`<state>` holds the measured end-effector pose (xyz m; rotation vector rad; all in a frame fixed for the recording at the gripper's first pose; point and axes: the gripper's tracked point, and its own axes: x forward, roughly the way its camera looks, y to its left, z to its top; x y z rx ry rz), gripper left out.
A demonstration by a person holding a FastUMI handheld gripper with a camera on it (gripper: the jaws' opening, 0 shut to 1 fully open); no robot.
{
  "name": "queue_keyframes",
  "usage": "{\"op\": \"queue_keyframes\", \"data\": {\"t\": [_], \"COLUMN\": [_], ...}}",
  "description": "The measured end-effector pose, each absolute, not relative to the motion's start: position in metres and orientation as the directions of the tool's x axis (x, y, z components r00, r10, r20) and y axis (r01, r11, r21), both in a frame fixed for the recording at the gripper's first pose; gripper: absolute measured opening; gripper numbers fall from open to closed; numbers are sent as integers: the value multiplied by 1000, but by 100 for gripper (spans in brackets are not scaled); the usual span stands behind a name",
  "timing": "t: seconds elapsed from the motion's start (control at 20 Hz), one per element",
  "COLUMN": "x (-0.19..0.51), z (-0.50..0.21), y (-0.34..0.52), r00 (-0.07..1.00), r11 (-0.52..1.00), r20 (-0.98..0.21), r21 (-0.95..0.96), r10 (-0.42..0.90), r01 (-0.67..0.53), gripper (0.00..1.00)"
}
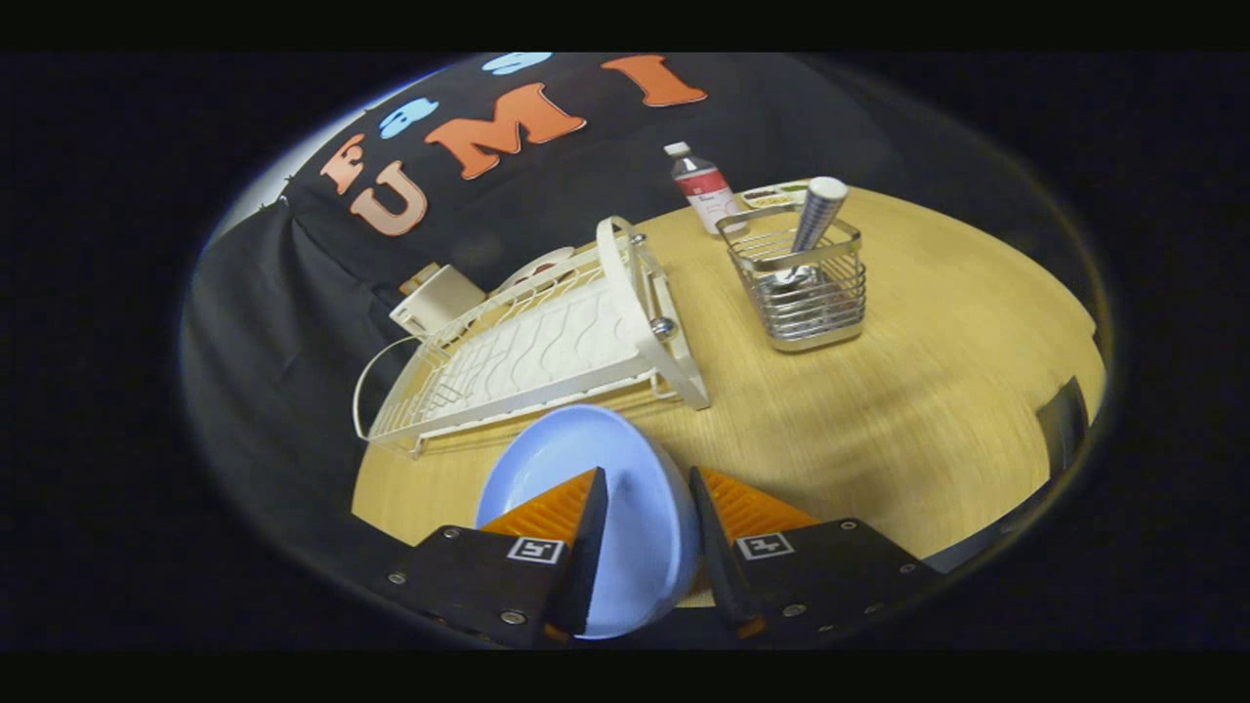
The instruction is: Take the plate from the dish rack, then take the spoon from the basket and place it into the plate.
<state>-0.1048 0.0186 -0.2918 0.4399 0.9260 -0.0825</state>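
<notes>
Plate [625, 469]: pale blue, tilted, out of the rack [532, 342], over the near surface [879, 410].
Fingers [598, 517]: partly open, straddling the plate rim; grip contact cannot be confirmed.
Spoon [818, 217]: upright in basket [806, 293], far right.

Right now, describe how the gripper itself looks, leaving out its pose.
The gripper has two wedge-shaped fingers with ribbed inner pads, tapering to thin tips. Each sits on a dark, flat mounting block fixed with small round screws, and each block carries a square black-and-white marker tag.

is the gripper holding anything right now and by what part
Yes: the gripper is shut on the light blue round plate, clamping its rim edge between both fingers, plate tilted, lifted in front of the white wire dish rack.
</notes>
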Motion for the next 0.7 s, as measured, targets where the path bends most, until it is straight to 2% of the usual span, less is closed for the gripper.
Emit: {"op": "queue_keyframes", "data": {"t": [0.1,0.25,0.55,0.7], "x": [-99,-86,-58,-47], "z": [-280,-265,-226,-219], "y": [21,-2,-54,-71], "r00": [639,713,824,838], "r11": [884,892,946,947], "r20": [-756,-699,-541,-486], "r21": [386,358,142,59], "r10": [140,60,-172,-249], "r01": [263,276,290,316], "gripper": [52,52,70,72]}}
